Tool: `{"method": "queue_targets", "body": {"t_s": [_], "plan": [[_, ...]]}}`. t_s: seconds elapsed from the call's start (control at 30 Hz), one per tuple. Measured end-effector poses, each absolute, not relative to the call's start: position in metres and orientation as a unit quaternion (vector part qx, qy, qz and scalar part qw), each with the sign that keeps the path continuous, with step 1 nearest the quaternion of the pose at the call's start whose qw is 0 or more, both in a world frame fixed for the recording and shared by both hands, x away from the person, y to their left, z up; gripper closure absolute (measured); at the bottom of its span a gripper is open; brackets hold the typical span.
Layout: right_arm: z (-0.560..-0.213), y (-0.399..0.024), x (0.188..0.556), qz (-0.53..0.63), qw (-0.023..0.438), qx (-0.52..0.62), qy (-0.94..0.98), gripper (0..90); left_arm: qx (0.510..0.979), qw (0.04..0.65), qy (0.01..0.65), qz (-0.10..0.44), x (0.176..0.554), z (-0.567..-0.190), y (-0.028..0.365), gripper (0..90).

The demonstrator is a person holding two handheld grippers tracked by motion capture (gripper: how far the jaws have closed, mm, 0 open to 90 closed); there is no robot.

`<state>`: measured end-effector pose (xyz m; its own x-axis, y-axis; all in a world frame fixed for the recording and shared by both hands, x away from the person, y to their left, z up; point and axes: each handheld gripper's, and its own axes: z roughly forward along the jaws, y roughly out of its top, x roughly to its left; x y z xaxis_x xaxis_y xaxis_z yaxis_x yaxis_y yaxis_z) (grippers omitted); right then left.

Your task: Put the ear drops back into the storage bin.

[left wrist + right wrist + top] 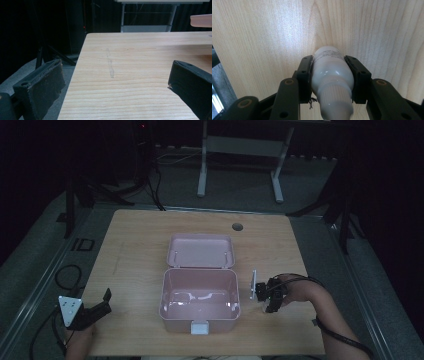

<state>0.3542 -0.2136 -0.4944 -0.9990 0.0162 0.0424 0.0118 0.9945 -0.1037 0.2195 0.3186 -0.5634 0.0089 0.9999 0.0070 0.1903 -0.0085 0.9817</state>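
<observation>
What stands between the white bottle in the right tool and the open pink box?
Nothing visible does. The right tool is shut on the white bottle, just right of the pink box. Only bare table lies between them, and the lid is folded back, so the box is open on top.

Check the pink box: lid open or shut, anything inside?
Open. The pink box has its lid swung back behind it on the table; the inside looks empty, showing only glare.

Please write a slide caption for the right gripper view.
Right gripper fingers clamp a small white bottle above the wooden table.
</observation>
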Motion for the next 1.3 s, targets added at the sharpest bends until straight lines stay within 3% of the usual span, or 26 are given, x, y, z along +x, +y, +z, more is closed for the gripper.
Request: {"method": "queue_targets", "body": {"t_s": [0.3,1.3], "plan": [[-0.484,-0.207,0.342,0.063,0.008,0.038,-0.997,59.8,0.550,0.450,0.541,0.450,0.220,-0.563,0.318,0.5],[-0.425,-0.193,0.331,0.047,-0.021,0.022,-0.998,59.9,0.548,0.449,0.542,0.451,0.219,-0.563,0.318,0.5]]}}
